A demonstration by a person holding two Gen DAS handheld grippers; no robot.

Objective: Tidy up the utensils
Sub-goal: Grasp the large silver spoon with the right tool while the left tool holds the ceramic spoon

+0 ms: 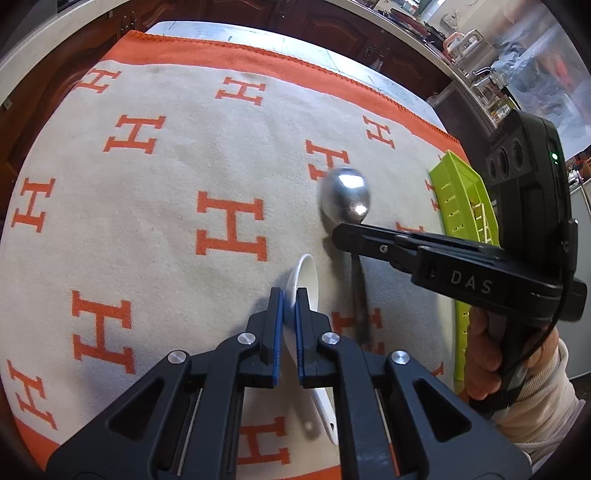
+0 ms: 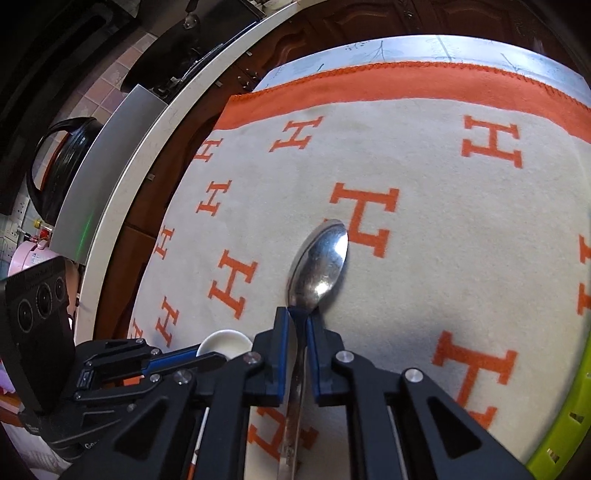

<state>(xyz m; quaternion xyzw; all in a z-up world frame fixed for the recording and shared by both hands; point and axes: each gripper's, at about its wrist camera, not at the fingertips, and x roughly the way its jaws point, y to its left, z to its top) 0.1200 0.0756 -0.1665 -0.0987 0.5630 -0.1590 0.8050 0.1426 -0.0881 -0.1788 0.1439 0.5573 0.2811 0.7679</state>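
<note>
Both hands loaded, neither utensil put away yet.

Left gripper (image 1: 290, 295): jaws clamped on the rim of the white ceramic spoon (image 1: 308, 280), bowl end pointing to 12 o'clock in the left wrist view, handle trailing back under the gripper toward 5 o'clock. Whether the spoon is lifted clear of the cloth I cannot tell from this angle.

Right gripper (image 2: 297, 317): jaws closed on the neck of the metal spoon (image 2: 319, 262), bowl forward at 12 o'clock, handle running back between the fingers toward 6 o'clock. From the left wrist view this gripper comes in from 3 o'clock, a hand (image 1: 484, 354) in a pale sleeve behind it.

Progress, by my reading: early to middle. The green tray (image 1: 461, 192), slotted along its wall, sits at the 3 o'clock edge of the left view and the 4 o'clock edge of the right view, near both spoons. Something pale lies in it, too small to name. What remains: carry each spoon over and set it in the tray.

Surface: table covered by a cream blanket (image 1: 166, 184) with orange H letters and an orange border; soft, slightly uneven footing.

Room: kitchen. Dark wooden cabinets (image 1: 332, 33) beyond the table at 12 o'clock, a pale countertop edge (image 2: 147, 155), a black pot (image 2: 62, 162) at 9 o'clock in the right view.
</note>
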